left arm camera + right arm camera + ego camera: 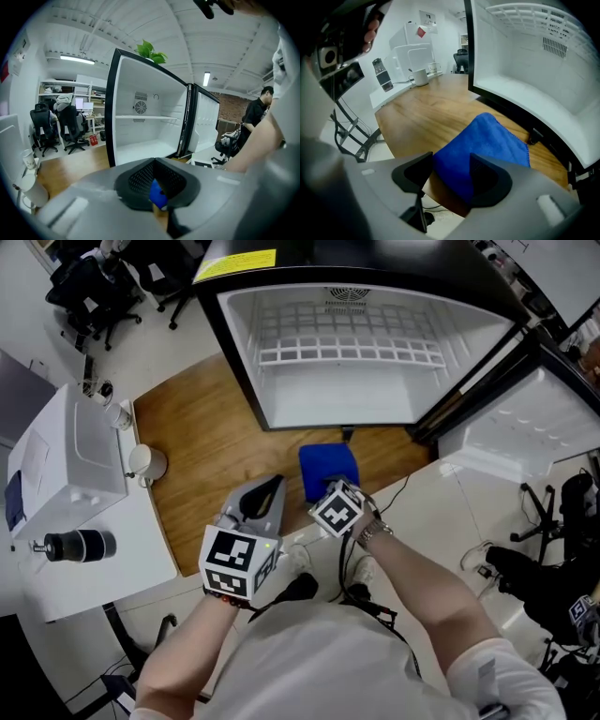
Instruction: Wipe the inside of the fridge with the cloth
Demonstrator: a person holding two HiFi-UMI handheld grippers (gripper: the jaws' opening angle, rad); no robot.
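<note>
A small white fridge (347,343) stands open on the wooden tabletop (197,446), its wire shelf in view and its door (525,427) swung out to the right. A folded blue cloth (328,470) lies flat just in front of the fridge. My right gripper (330,487) points steeply down at the cloth's near edge. Its jaws stand wide open (450,171) with the cloth (487,140) lying below and between them, not pinched. My left gripper (265,489) hovers left of the cloth, jaws shut (157,180) on nothing. Past them the fridge (140,126) shows.
A white appliance (66,451), a white mug (145,462) and a black bottle (80,545) sit on the white counter at left. Office chairs (94,292) stand behind. A plant (151,50) tops the fridge. A person (255,112) stands at the far right.
</note>
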